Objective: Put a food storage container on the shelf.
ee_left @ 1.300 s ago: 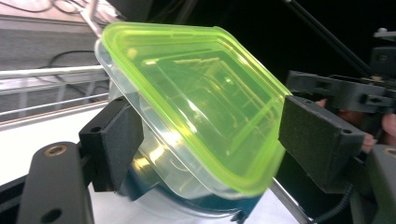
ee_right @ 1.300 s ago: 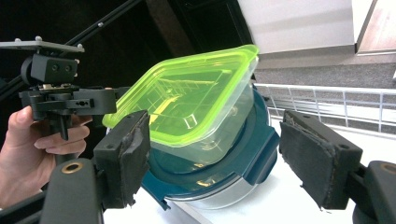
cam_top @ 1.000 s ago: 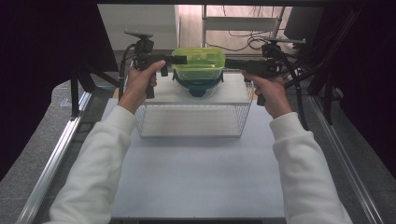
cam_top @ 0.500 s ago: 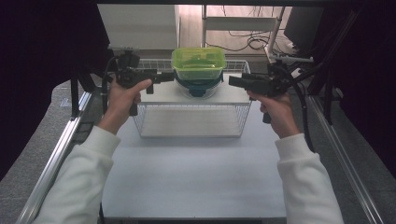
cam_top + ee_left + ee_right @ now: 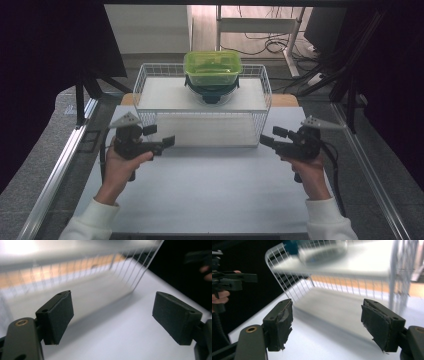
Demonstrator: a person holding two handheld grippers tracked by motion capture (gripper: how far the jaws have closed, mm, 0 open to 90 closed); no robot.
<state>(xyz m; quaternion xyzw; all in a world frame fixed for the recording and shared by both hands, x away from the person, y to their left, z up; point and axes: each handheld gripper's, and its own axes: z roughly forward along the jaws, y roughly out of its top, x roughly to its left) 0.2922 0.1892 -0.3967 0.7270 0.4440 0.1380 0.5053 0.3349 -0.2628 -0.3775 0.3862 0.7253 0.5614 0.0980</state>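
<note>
A green-lidded clear container [image 5: 212, 67] sits stacked on a dark blue-rimmed glass bowl [image 5: 212, 93] on top of a white wire shelf rack [image 5: 150, 117] at the back of the table. My left gripper [image 5: 167, 142] hovers open in front of the rack's left corner, its black pads [image 5: 58, 315] wide apart with nothing between. My right gripper [image 5: 265, 141] hovers open by the rack's right front corner, pads [image 5: 378, 323] empty. In the right gripper view the bowl [image 5: 322, 251] appears blurred on the rack [image 5: 287, 282], and the other hand's gripper [image 5: 232, 278] is at the far left.
The white tabletop [image 5: 210, 190] stretches in front of the rack. Metal rails [image 5: 55, 170] run along both table sides. A dark monitor stand [image 5: 80, 100] is at the back left, and cables [image 5: 270, 45] lie on the floor behind.
Both hands have drawn back from the rack's top sides, toward the person and lower, to hover over the tabletop in front of the rack. The container and bowl stay on the rack.
</note>
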